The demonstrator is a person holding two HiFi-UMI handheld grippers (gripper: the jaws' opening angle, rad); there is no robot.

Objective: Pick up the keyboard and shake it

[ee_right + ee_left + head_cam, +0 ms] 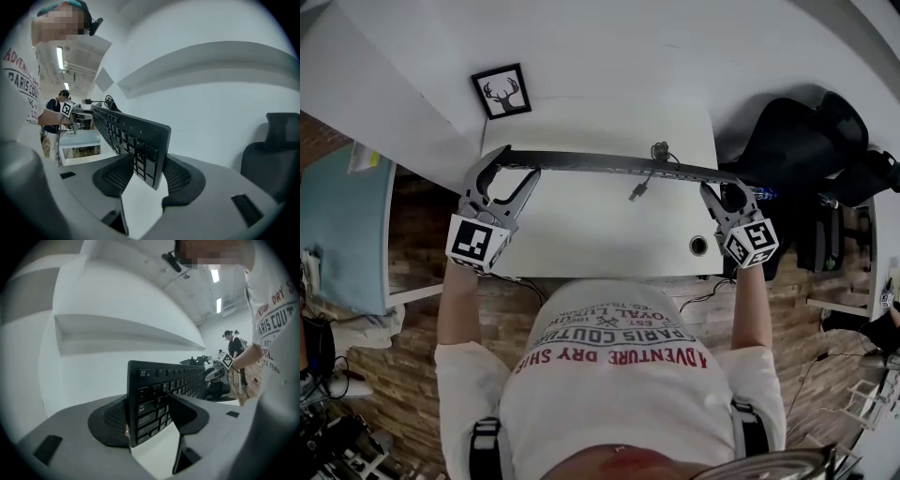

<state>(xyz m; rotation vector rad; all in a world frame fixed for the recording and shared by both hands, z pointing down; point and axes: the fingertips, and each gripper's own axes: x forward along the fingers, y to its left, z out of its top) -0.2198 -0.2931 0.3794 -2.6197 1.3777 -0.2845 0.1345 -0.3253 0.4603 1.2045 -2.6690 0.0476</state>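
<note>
Keyboard point(609, 164) was held clear of the white desk point(600, 234), turned up on its long edge. It ran L-R above the desk's far half, approx. parallel w/ the far edge, and its ends reached about to the desk's L and R edges. Bare desk top lay open betw. keyboard and person, w/ only a round hole point(698, 246) near the R front corner. Framed deer picture point(502, 91) sat beyond the L end, apart from it. Black chair point(806, 159) stood near the R end. Cable point(642, 183) hung from mid-keyboard, plug over the desk.

Both forearms reached fwd, roughly level. L gripper point(508, 171) pinched the keyboard's L end, one pad on the keys, one on the back. R gripper point(724, 187) pinched the R end likewise.
</note>
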